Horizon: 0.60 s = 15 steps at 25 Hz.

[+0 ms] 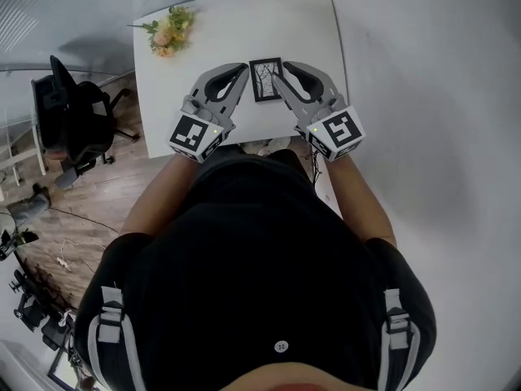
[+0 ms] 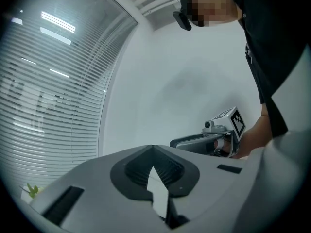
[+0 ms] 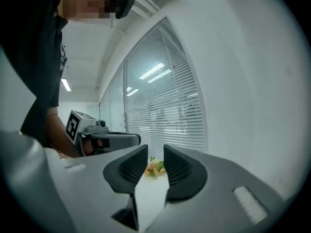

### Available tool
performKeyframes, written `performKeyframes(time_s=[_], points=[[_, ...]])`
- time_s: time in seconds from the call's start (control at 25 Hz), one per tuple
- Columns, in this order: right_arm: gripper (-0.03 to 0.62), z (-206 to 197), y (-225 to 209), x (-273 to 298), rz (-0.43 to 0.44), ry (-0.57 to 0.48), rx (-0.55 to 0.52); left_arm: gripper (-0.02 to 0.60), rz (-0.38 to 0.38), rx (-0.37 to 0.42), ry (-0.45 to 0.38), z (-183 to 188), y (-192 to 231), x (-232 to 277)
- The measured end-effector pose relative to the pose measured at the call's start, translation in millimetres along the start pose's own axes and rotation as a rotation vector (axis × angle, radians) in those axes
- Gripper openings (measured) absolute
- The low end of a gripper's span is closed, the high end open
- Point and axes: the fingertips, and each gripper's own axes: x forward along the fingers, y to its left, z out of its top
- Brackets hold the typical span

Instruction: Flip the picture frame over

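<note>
1. Grey plastic with ribbed pads: the left tongs [image 2: 153,149] have their jaws closed tip to tip. Nothing is between them, only a sliver of white below the tips.
2. The right tongs [image 3: 155,155] have their jaws a narrow gap apart, not touching, and they hold nothing. Through the gap show the flowers [image 3: 154,168] and a strip of white table.
3. The picture frame [image 1: 266,80] lies flat on the table [image 1: 309,23], picture side up, showing a drawing of bare branches. It is near the edge closest to the person.
4. Key relation: in the head view the frame sits between the two tongs, whose tips flank its far corners. Its long axis runs away from the person. Both tongs look about equally near.
5. Neither gripper view shows the frame. Both look level across the table, so I judge the tongs to be above it, not on it.
6. I cannot tell whether the side now up is the wanted one.
7. The flowers lie at the far left corner, well apart from the frame.
8. An office chair [image 1: 77,116] stands on the floor to the left, off the table. Window blinds [image 2: 53,96] are on that same side.
9. Nothing on the table stands in the way of a reach down to either long edge.
</note>
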Motion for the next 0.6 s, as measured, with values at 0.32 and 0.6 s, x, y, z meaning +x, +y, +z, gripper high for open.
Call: performKeyframes(time_s=[0.32, 0.6], points=[[0.048, 31.2, -0.1, -5.2, -0.017, -0.051, -0.071, 0.002, -0.030, 0.044, -0.001, 29.6, -7.5, 4.5], [0.010, 52.4, 4.4, -5.0, -0.021, -0.084, -0.114, 0.002, -0.061, 0.056, -0.051, 47.4, -14.2, 10.3]])
